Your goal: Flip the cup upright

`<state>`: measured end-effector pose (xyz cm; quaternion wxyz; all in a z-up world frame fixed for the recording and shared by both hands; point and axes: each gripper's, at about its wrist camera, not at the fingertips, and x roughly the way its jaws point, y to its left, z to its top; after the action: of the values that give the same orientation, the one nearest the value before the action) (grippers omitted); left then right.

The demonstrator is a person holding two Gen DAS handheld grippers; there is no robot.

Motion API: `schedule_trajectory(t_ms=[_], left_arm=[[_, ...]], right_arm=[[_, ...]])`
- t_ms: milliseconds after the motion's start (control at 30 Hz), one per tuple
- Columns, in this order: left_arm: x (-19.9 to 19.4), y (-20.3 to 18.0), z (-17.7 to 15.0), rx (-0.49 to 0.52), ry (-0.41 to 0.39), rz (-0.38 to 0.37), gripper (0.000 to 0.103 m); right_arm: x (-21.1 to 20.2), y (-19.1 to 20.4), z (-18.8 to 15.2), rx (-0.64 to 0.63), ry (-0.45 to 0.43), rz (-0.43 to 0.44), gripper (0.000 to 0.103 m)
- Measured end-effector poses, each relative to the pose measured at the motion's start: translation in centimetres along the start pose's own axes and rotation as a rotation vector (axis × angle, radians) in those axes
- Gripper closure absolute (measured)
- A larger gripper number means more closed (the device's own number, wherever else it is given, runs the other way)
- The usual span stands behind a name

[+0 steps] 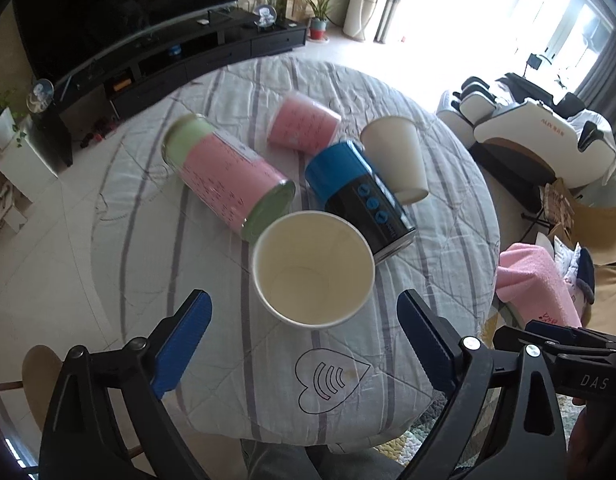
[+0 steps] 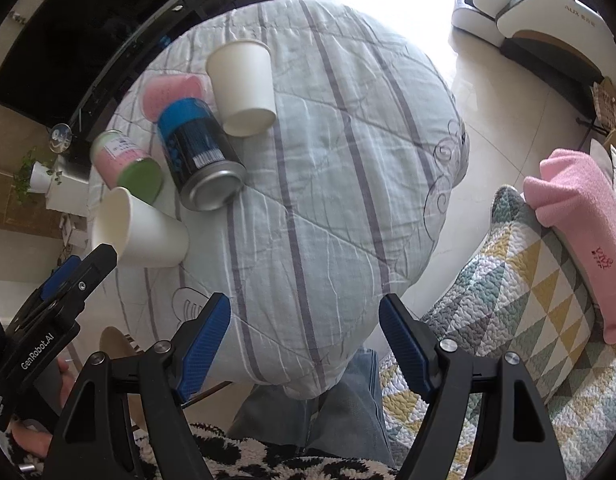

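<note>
A white paper cup (image 1: 312, 268) stands upright on the round table, mouth up, just beyond my left gripper (image 1: 304, 320). The left gripper is open and empty, fingers apart on either side below the cup. The same cup shows in the right wrist view (image 2: 144, 232) at the left. A second white paper cup (image 1: 400, 160) stands upside down further back, also in the right wrist view (image 2: 244, 88). My right gripper (image 2: 304, 336) is open and empty above the table's near edge.
A pink and green can (image 1: 228, 176), a blue and black can (image 1: 360, 196) and a pink container (image 1: 304, 124) stand around the cups on the striped quilted cloth (image 2: 348, 184). A quilted sofa with a pink towel (image 2: 576, 232) lies to the right.
</note>
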<state>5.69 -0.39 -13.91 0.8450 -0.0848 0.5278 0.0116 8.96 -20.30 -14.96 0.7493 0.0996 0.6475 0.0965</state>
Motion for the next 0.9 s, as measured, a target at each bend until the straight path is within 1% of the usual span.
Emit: schedule_trajectory(t_ms=[100,200,300,433,633,900], left_arm=[[-2.1,-0.3,0.1,-0.005,-0.035,0.021,0.007],[-4.3,-0.4,0.0,-0.024,-0.075,0.026,0.004],[-6.2,-0.9,-0.4,-0.014,-0.103,0.052,0.004],[-8.2,-1.3,-1.0,0.005,-0.124,0.057,0.003],[-10.1,-1.3,-1.6,0.033,-0.168,0.052,0.002],[-12.3,-0.2,-2.8,0.086,-0.227,0.05,0.002]], right_arm=[[-1.6,0.2,0.1,-0.027,-0.034,0.013,0.025],[-3.3,0.5,0.1,-0.057,-0.069,0.023,0.025],[-4.9,0.8,-0.1,-0.082,-0.1,0.033,0.025],[-6.9,1.3,-0.6,-0.096,-0.133,0.042,0.025],[-8.8,1.7,-1.9,-0.087,-0.182,0.04,0.025],[-10.4,2.7,-4.0,-0.045,-0.248,0.027,0.025]])
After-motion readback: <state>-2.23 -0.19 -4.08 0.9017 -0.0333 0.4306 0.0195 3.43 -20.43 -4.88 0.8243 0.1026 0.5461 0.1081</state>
